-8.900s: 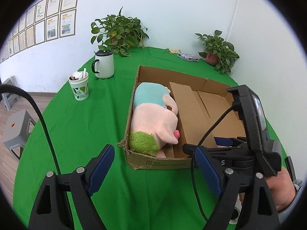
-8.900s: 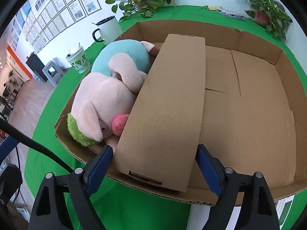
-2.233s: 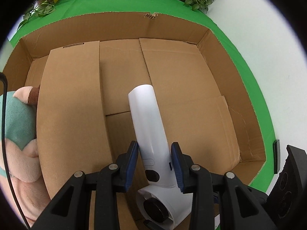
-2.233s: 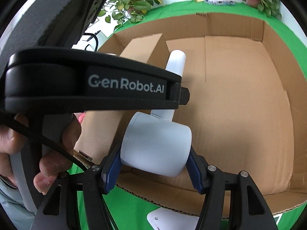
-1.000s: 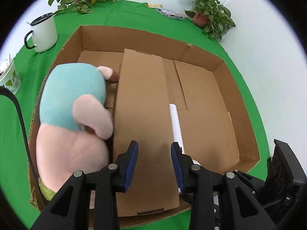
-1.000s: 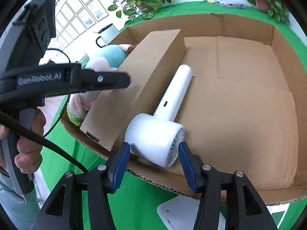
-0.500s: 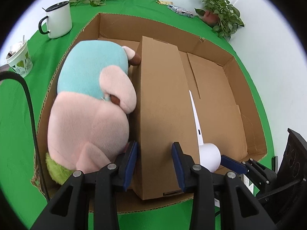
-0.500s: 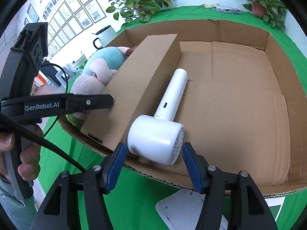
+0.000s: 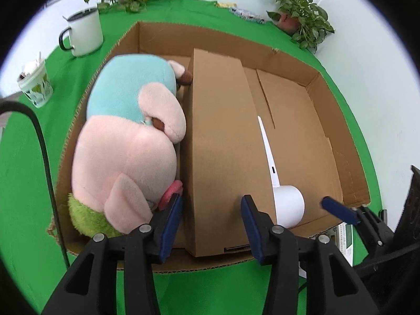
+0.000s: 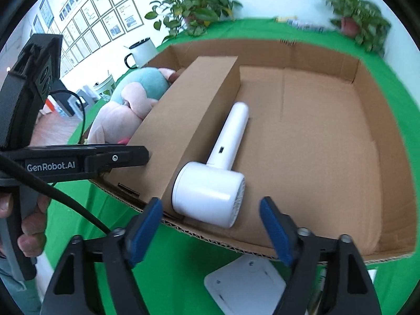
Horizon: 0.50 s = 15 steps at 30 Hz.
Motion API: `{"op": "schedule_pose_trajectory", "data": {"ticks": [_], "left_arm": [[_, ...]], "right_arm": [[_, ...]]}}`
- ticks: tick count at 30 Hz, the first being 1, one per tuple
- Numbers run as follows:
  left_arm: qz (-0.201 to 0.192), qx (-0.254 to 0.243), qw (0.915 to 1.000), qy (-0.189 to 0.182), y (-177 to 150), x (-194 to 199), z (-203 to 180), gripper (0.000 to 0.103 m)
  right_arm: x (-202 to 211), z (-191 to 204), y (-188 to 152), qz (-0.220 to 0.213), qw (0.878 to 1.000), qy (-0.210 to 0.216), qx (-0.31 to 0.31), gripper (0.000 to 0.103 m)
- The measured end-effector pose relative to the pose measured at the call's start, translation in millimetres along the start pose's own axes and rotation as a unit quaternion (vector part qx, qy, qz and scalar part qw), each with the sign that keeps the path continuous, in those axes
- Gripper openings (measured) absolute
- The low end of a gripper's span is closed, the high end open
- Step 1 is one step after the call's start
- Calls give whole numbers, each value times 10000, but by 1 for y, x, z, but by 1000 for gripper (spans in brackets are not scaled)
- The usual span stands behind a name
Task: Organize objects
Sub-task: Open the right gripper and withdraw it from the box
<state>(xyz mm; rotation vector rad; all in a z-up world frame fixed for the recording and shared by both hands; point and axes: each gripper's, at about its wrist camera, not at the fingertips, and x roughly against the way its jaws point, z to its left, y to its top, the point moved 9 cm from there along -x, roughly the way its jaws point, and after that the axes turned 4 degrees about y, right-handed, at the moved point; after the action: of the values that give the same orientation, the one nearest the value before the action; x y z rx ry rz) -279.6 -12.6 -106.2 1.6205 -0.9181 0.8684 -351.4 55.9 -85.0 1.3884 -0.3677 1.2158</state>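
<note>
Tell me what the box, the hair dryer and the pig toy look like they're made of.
Box: corrugated cardboard, matte brown; the fluting shows along its cut front edge.
Hair dryer: probably hard plastic, smooth white with a soft sheen and light highlights.
Pig toy: plush fabric, fuzzy nap in pink, teal and green; likely stuffed, given its rounded, squashed shape.

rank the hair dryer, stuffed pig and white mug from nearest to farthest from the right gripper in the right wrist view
1. hair dryer, just ahead of the right gripper, in the box's right section.
2. stuffed pig, left of the divider.
3. white mug, outside the box, far left.
</note>
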Motion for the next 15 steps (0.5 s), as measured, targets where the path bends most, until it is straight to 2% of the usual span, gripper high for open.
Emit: {"op": "schedule_pose_trajectory", "data": {"ticks": [3,4,5,7,9,11,13,15], "left_arm": [[-719,-123,9968,322,5,26,0,45],[-1025,-206,9937,403,6,37,-2,52],[-1450,-339,9873,548,7,54,-5,64],[-2061,-509,9735,851,6,79,-9,80],[-2589,-762,9560,1149,2,105,-18,82],[-2818,-918,9460,1309,-4,122,-24,82],[-2922,-945,9426,1309,-11,130,-29,82],[-2954,-915,9431,1226,-19,136,-34,82]], "right_arm": [[21,2,1,-510,9975,-461,150,102],[31,2,2,-773,9947,-665,146,102],[37,0,2,-923,9924,-806,117,102],[50,-1,1,-1182,9873,-1059,20,102],[63,1,-2,-1414,9827,-1195,-21,102],[77,5,-5,-1634,9786,-1248,-23,102],[87,9,-9,-1726,9776,-1200,-42,102],[96,14,-16,-1790,9762,-1225,-21,102]]}}
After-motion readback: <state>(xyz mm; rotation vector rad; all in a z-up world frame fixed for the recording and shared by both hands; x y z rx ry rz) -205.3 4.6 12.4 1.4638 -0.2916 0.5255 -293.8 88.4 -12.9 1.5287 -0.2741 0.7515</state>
